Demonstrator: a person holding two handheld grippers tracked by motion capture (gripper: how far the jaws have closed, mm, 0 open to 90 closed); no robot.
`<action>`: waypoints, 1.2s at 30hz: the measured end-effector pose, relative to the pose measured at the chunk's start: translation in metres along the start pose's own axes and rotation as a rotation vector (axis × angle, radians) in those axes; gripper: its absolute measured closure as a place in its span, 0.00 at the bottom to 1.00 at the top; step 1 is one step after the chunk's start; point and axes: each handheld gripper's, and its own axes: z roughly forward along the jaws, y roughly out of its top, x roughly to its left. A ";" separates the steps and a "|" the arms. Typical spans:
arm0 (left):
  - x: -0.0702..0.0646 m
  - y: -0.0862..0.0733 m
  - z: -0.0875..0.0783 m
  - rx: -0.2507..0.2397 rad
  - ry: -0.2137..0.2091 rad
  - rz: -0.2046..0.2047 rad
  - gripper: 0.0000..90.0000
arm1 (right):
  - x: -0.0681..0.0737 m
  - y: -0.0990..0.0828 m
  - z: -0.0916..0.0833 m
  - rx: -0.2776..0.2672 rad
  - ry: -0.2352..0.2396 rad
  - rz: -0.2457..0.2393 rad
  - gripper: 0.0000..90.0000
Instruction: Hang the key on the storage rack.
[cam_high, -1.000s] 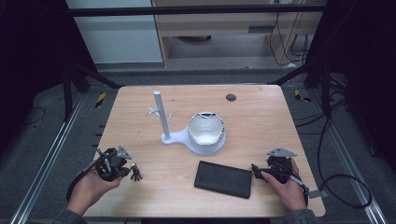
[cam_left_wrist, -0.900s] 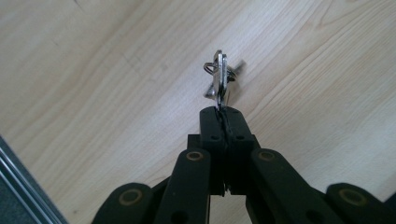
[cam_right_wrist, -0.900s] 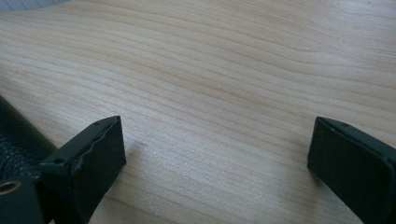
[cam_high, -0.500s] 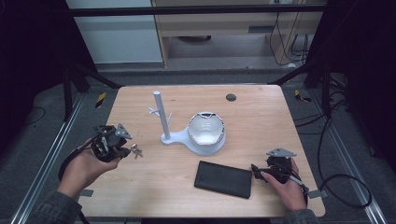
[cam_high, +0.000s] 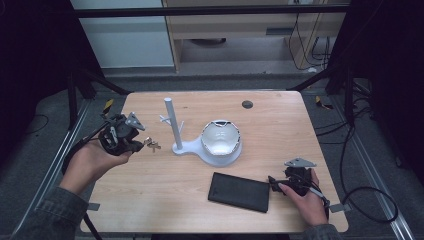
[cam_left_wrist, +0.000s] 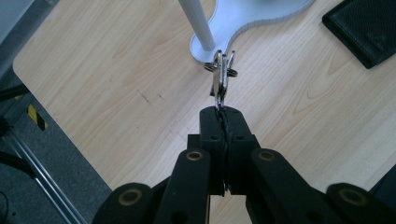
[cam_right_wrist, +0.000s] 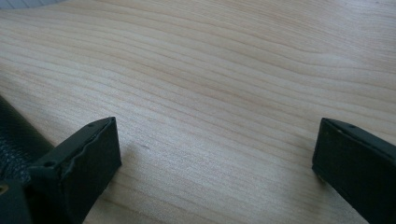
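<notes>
Black left gripper (cam_high: 145, 143), grey plate, grey-green sleeves

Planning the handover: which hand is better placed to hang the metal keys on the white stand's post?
Left: its tongs already grip the silver metal keys beside the white post.

The left gripper (cam_high: 131, 145) has been lifted from the table (cam_high: 150, 200) and carried away from the near edge, toward the far left part of the tabletop. One second ago it was held low, close to the near left edge; now it is seen higher in the high view, with the forearm stretched further in. The small metal keys (cam_left_wrist: 221, 77), clamped at the tips of its closed jaws, have been raised together with it and now hang just ahead of the jaws, above the wood. The white stand (cam_high: 176, 131) is now found near, straight ahead of these jaws, where before it was well apart.
</notes>
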 end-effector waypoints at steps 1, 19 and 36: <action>0.000 0.003 -0.002 -0.002 -0.005 0.003 0.98 | 0.001 0.001 0.000 0.002 0.001 0.007 0.01; 0.005 0.029 -0.009 0.014 0.014 0.021 0.98 | 0.001 0.001 0.001 0.003 0.000 0.006 0.00; 0.010 0.049 -0.006 0.040 0.029 0.020 0.98 | 0.001 0.001 0.001 0.002 0.000 0.005 0.00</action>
